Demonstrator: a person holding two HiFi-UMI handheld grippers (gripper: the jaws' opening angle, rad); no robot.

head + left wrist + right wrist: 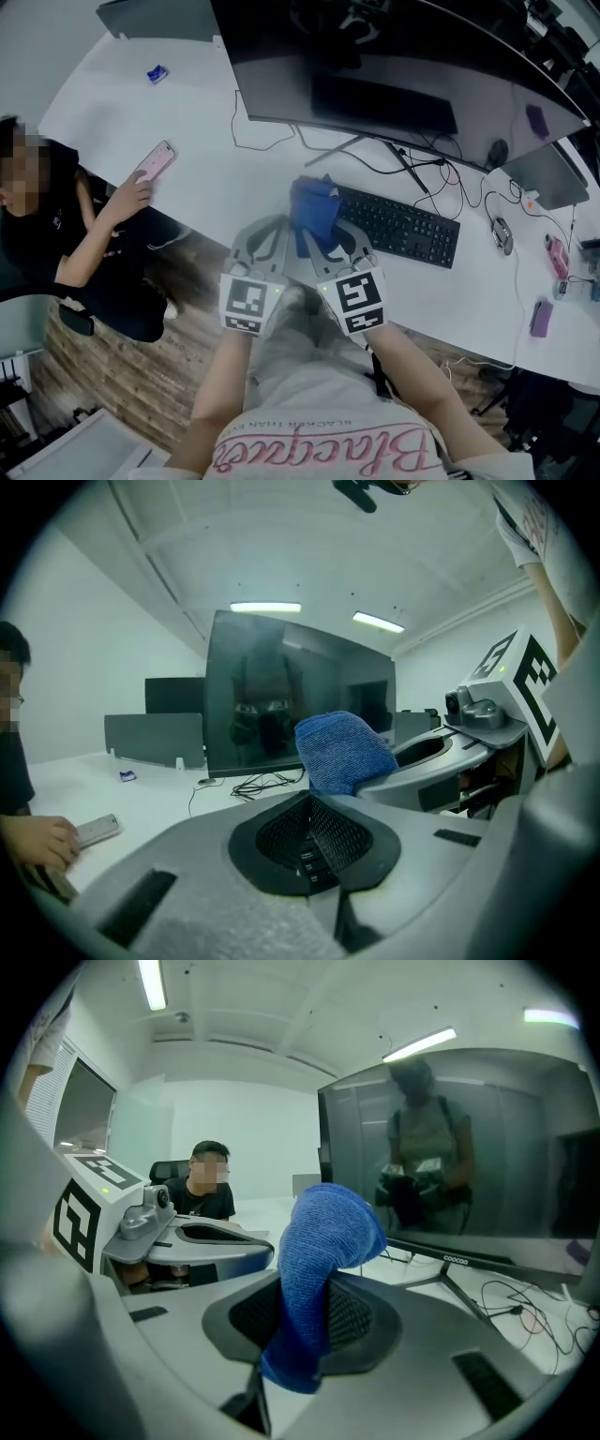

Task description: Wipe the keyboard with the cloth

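A black keyboard [401,226] lies on the white desk [197,131] in front of a big curved monitor. A blue cloth [314,210] stands bunched up at the keyboard's left end, and my right gripper [317,236] is shut on it. In the right gripper view the cloth [324,1251] rises between the pads of that gripper [300,1330] and flops over at the top. My left gripper [277,228] sits close beside the right one, shut with nothing in it. From the left gripper view, its own closed pads [309,841] show, with the cloth [342,752] just beyond them.
The monitor [375,66] spans the back of the desk, with cables [375,161] trailing under it. A seated person [56,244] at the left holds a pink phone [156,160]. A mouse [502,234], a laptop [553,176] and small items lie at the right.
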